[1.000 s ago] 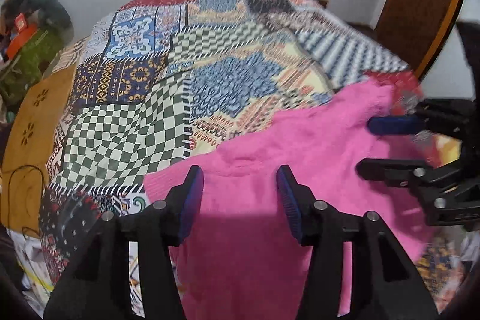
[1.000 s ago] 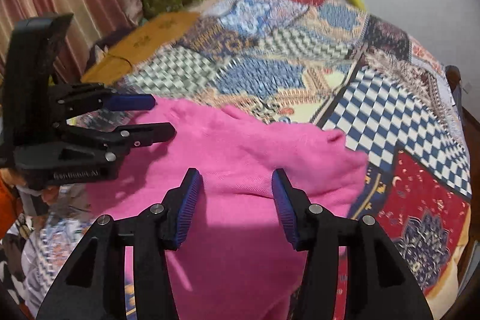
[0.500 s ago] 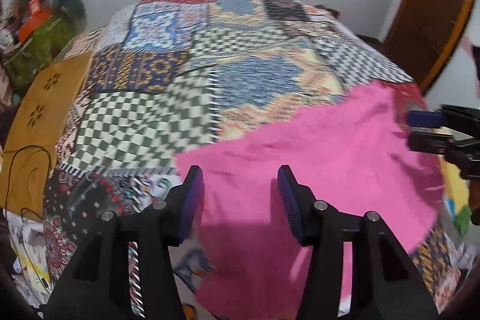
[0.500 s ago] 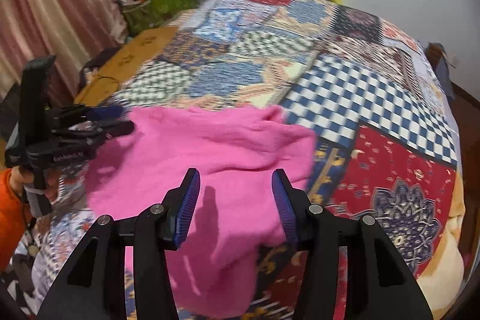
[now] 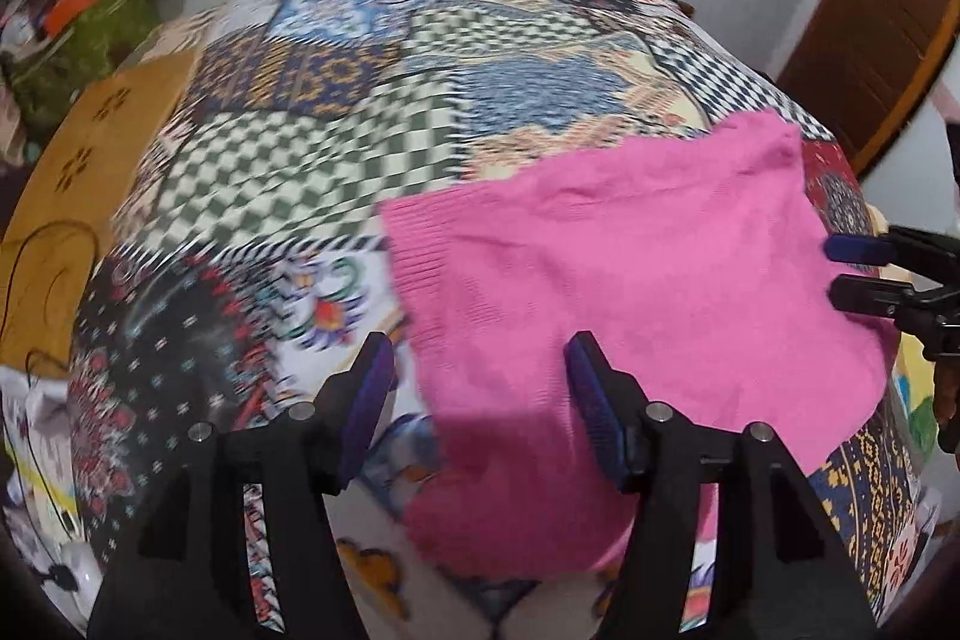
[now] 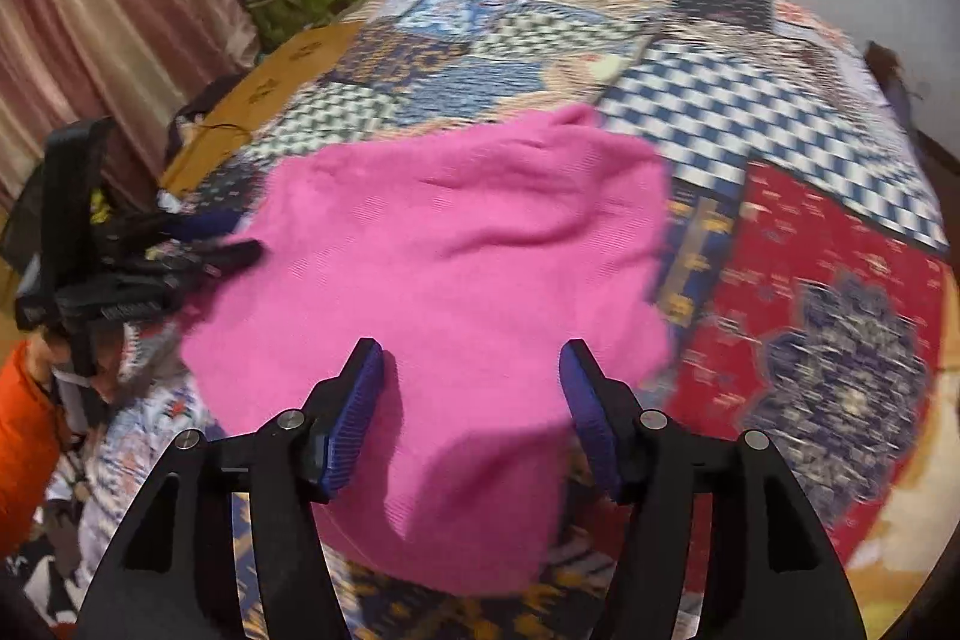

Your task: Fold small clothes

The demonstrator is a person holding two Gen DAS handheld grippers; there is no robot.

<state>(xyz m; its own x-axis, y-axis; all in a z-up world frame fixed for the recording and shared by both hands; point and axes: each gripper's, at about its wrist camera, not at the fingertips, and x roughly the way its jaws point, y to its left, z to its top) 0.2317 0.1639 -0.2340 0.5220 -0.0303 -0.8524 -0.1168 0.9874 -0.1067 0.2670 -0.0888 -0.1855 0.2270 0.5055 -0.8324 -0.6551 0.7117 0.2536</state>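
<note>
Patchwork bedspread fills both views; a pink knit garment lies spread on it, centre-right in the left wrist view and central in the right wrist view. Left gripper has its jaws apart, the garment's left edge between them. Right gripper has its jaws apart over the garment's near part.

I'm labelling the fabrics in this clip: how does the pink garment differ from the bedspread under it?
The pink garment is one plain colour, while the bedspread is a patchwork of checks and floral prints. The pink garment is small and lies on top, covering just one part near the gripper ends; the bedspread spreads across the whole bed. The pink garment shows a ribbed knit edge; the bedspread looks printed. Both lie fairly flat, gripped by neither open gripper.
</note>
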